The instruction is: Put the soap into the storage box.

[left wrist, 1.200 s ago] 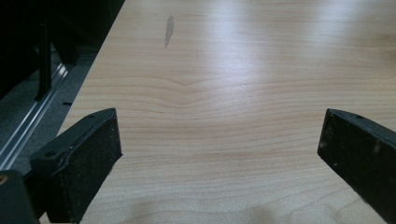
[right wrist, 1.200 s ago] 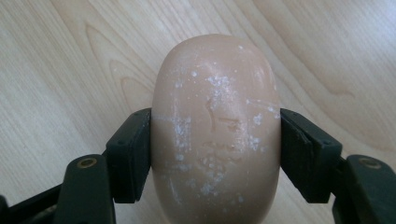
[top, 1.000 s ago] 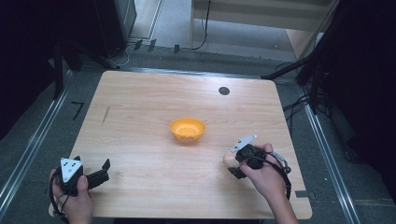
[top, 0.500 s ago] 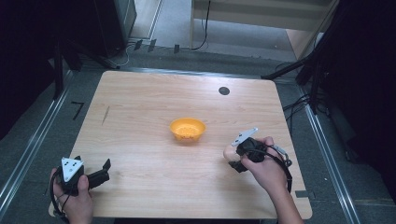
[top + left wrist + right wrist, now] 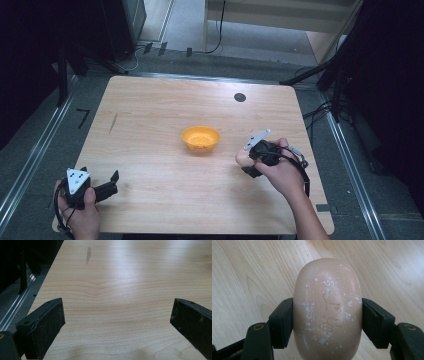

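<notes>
Clamping a tan egg-shaped lump [image 5: 327, 307] between both jaws, the right gripper [image 5: 251, 161] hangs over the table [image 5: 165, 110].
It sits right of the orange bowl [image 5: 200, 138], near but apart. The left gripper [image 5: 106, 184] rests at the near left corner, jaws wide, bare wood between them.

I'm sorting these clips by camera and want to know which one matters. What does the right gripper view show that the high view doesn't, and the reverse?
Right gripper view: the held thing is a smooth, peach-coloured, egg-shaped object with white flecks, clamped between the two pads.

High view: an orange bowl mid-table, the open left claw at the near left corner, and the dark round hole.

Both: the right claw over the wooden table, shut on that object.
</notes>
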A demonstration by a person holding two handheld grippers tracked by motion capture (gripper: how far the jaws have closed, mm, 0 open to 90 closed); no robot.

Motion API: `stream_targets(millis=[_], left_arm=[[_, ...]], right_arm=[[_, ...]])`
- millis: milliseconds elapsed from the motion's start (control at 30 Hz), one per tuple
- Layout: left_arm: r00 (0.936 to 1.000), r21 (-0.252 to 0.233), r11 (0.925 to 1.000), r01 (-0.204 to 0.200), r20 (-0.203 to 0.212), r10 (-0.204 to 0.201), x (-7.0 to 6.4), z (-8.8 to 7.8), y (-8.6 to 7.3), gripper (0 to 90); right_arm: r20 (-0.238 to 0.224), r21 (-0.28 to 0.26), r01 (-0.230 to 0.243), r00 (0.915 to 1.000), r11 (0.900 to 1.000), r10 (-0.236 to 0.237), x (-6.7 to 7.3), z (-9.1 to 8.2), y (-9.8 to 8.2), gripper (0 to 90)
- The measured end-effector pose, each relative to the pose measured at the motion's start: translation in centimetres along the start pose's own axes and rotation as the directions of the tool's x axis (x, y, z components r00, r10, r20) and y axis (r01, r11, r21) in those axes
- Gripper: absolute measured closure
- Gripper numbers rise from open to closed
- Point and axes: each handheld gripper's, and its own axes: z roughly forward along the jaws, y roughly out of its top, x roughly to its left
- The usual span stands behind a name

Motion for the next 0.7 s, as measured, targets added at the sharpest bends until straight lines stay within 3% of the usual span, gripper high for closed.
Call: stream_targets(millis=[233, 500, 700], left_arm=[[1.0000, -0.001, 1.0000, 0.004, 0.001, -0.004, 0.1, 0.0, 0.0, 0.0], [1.0000, 0.001, 1.0000, 0.001, 0.002, -0.001, 0.1, 0.0, 0.0, 0.0], [1.0000, -0.001, 1.0000, 0.001, 0.002, -0.001, 0.1, 0.0, 0.0, 0.0]], right_arm=[[-0.018, -0.026, 0.078, 0.9967, 0.997, -0.079, -0.5, -0.1, 1.0, 33.5], [-0.036, -0.035, 0.134, 0.9902, 0.990, -0.135, -1.1, 0.0, 2.2, 33.5], [-0.035, -0.041, 0.192, 0.9804, 0.980, -0.194, -1.2, 0.3, 3.2, 33.4]])
